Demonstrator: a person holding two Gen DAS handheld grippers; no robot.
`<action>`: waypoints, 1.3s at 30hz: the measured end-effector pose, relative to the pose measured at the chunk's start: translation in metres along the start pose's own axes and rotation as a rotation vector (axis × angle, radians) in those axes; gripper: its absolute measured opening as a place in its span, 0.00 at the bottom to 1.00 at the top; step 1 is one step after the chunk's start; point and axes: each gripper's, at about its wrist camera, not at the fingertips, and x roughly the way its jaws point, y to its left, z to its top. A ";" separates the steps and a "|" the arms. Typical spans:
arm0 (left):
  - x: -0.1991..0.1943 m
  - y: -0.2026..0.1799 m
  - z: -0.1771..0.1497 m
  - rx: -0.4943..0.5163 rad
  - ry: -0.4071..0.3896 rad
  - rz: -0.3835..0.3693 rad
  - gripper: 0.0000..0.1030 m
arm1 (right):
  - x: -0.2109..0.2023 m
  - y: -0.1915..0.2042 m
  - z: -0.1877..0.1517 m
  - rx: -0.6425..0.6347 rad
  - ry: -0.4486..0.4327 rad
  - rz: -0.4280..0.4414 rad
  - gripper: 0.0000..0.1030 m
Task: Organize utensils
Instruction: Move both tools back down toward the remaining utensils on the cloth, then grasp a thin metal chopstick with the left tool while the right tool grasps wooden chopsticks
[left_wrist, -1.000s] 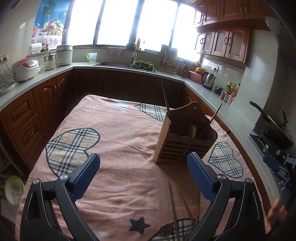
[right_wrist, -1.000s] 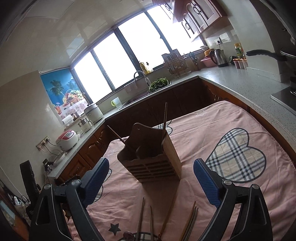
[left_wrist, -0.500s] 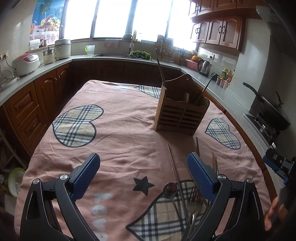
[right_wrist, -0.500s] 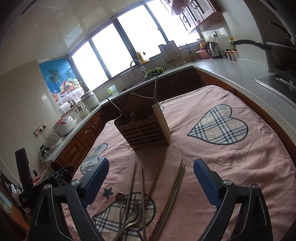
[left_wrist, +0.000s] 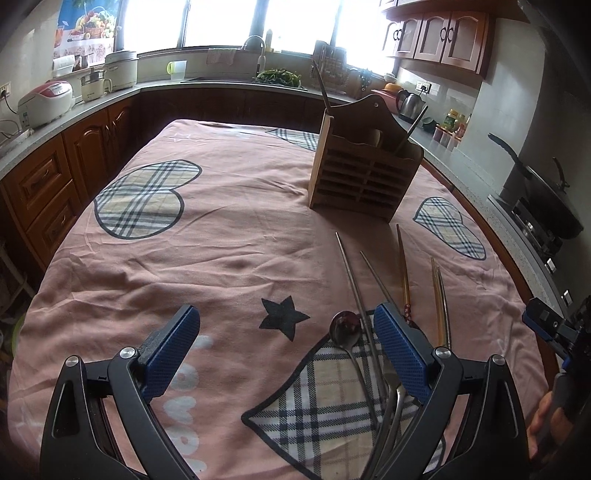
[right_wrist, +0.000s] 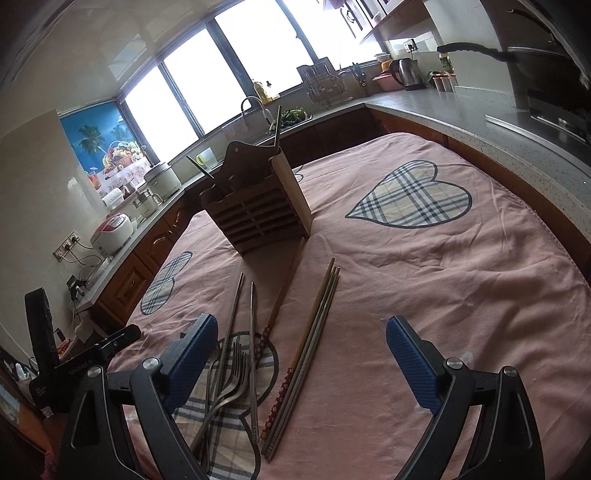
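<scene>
Both grippers have drawn back from the wooden caddy (left_wrist: 364, 181) at 12 o'clock; left gripper (left_wrist: 288, 343) and right gripper (right_wrist: 301, 354) gape wide, empty, over chopsticks (right_wrist: 314, 332) and forks (right_wrist: 231, 373).

light: daylight, blown-out windows (left_wrist: 221, 18) | interior dim | fisheye edges bent, corners dark

- Counted one wooden holder (left_wrist: 364, 177).
- Found two sticks (left_wrist: 322, 88) standing in it (one towards each end).
- Tallied six chopsticks (right_wrist: 316, 317) lying loose, three of them bunched together.
- Spotted one spoon (left_wrist: 345, 325).
- Made out at least two forks (right_wrist: 236, 356) (tines overlapped, so no firmer count).
</scene>
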 end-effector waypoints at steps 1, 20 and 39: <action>0.001 -0.001 0.001 0.002 0.003 0.000 0.94 | 0.002 -0.001 0.000 -0.001 0.005 -0.002 0.91; 0.084 -0.034 0.039 0.128 0.171 0.011 0.94 | 0.078 -0.017 0.019 0.004 0.170 -0.106 0.50; 0.171 -0.056 0.072 0.172 0.301 0.006 0.55 | 0.150 -0.015 0.043 -0.057 0.328 -0.188 0.17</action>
